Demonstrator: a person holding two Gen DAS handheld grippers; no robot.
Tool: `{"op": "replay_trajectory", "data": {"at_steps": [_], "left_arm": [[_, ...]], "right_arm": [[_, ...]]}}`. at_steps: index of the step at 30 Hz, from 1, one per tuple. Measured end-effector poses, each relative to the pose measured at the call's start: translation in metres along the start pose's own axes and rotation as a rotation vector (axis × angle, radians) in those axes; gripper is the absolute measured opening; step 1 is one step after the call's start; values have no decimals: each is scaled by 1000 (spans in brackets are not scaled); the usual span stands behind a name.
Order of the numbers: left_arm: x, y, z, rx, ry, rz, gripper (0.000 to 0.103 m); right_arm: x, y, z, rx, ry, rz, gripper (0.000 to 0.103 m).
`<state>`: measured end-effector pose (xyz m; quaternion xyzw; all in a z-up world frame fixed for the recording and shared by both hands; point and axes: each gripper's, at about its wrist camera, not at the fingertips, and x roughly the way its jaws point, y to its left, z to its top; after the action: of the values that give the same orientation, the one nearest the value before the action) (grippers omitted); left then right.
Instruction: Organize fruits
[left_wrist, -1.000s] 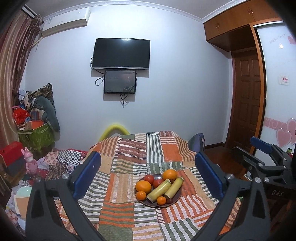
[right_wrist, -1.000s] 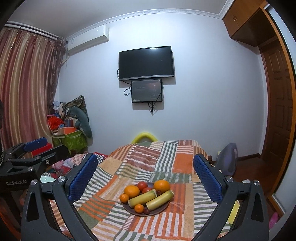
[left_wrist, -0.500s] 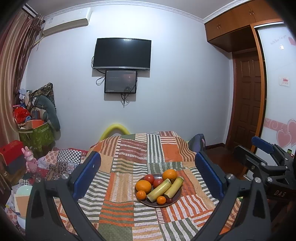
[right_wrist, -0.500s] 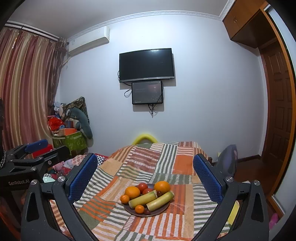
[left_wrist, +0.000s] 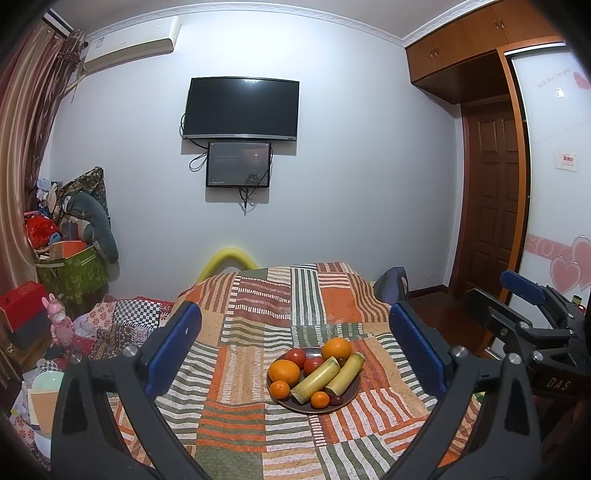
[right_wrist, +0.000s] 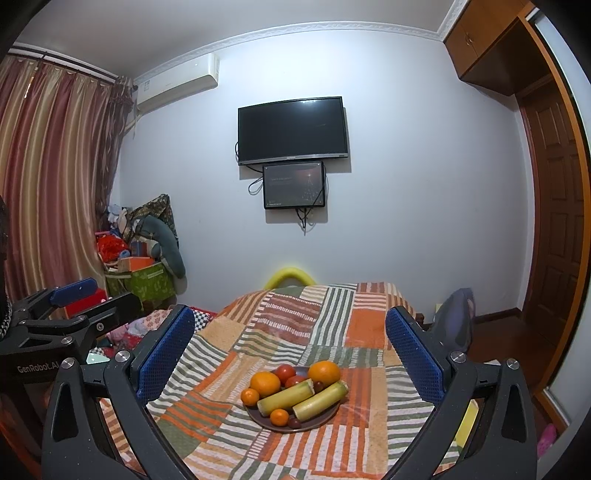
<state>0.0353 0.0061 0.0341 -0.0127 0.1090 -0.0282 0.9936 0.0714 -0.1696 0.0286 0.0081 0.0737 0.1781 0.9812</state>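
A dark plate (left_wrist: 354, 395) sits on the patchwork-covered table (left_wrist: 251, 332). It holds two large oranges (left_wrist: 283, 371), red tomatoes (left_wrist: 295, 356), two yellow-green sugarcane pieces (left_wrist: 316, 378) and small tangerines (left_wrist: 279, 388). My left gripper (left_wrist: 293, 312) hovers open above the near side of the table, the plate framed between its blue pads. In the right wrist view the same plate (right_wrist: 327, 419), oranges (right_wrist: 265, 383) and sugarcane pieces (right_wrist: 286, 397) lie ahead of my open right gripper (right_wrist: 290, 314). Neither gripper touches or holds anything.
Each gripper shows in the other's view: the right gripper (left_wrist: 498, 291) at the far right, the left gripper (right_wrist: 107, 295) at the far left. A cluttered pile with a green box (left_wrist: 70, 273) stands left of the table. A dark bag (right_wrist: 454, 317) lies at the right.
Both views have shifted only very slightly. The fruit and plate have not moved, and both grippers stay open.
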Motion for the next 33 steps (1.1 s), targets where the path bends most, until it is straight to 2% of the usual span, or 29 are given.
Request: {"op": "replay_trajectory", "data": {"at_steps": [33], "left_arm": [[2,0,1,14,13,-34,103]], "right_arm": [[0,1,4,-2,2,1,103]]}}
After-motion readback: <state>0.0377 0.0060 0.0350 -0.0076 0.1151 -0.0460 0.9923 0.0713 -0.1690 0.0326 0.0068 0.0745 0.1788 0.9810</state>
